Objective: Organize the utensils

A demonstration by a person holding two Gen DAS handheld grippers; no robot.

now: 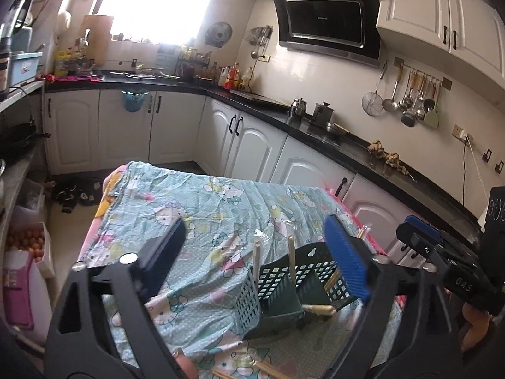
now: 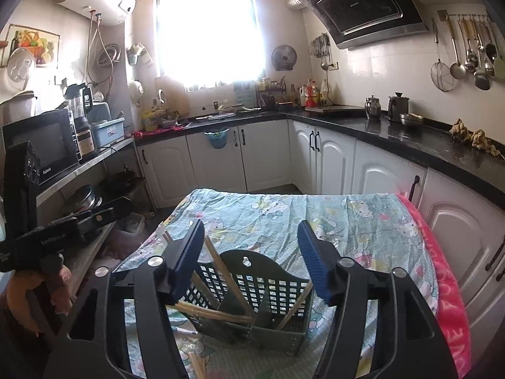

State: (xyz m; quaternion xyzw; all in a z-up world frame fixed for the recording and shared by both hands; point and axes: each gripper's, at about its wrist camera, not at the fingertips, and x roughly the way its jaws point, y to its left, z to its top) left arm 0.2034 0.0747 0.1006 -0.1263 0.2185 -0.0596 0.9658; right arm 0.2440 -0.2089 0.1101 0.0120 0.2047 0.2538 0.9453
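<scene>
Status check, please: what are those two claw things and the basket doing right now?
Left gripper, right gripper: jaws open, empty. Green utensil basket upright on tablecloth, chopsticks inside. Nothing blocking.

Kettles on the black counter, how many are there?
2: a rounder kettle and a taller kettle right beside it, near the metal bowl. Clutter by the window could hide more.

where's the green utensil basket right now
The green utensil basket sits on the cartoon-print cloth at the table's near edge, low centre in the right wrist view, with wooden chopsticks leaning inside it.
</scene>
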